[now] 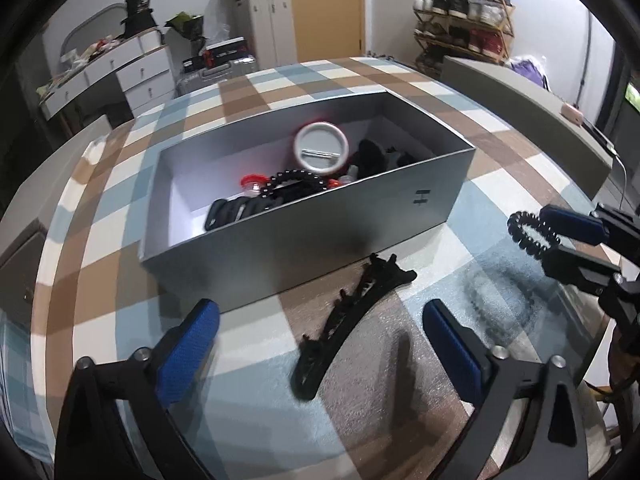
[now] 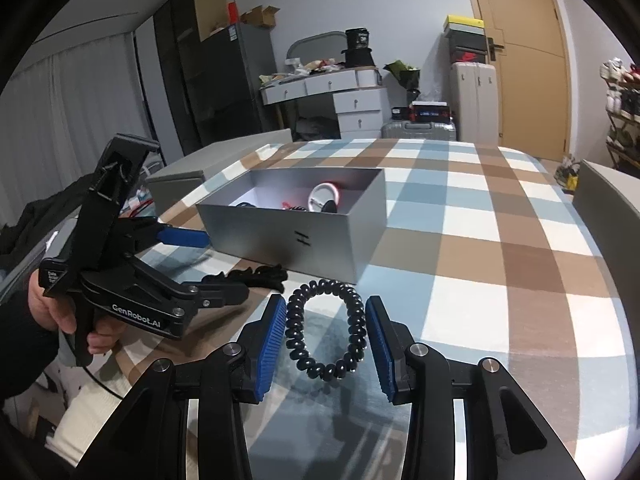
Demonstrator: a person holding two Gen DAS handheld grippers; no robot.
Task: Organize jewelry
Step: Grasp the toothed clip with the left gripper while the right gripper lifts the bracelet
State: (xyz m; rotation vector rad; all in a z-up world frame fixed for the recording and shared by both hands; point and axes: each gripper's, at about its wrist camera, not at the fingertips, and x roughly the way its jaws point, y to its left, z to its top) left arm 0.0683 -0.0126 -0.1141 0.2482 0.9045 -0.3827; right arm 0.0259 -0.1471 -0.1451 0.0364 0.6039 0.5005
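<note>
A grey open box point(image 1: 304, 236) sits on the checked tablecloth and holds a white round case point(image 1: 321, 147), a black bead bracelet point(image 1: 296, 179) and other dark items. A long black hair clip point(image 1: 348, 316) lies on the cloth in front of the box, between the fingers of my open left gripper point(image 1: 320, 344). My right gripper point(image 2: 326, 332) is shut on a black spiral hair tie point(image 2: 326, 330), its pads touching both sides. The hair tie point(image 1: 532, 234) and right gripper also show at the right of the left wrist view. The box point(image 2: 292, 232) shows ahead in the right wrist view.
Grey box lids lie at the table's right edge point(image 1: 532, 112) and far left point(image 2: 180, 172). The table edge curves close on the right. A dresser point(image 2: 340, 96), suitcases and a shoe rack point(image 1: 464, 20) stand beyond the table.
</note>
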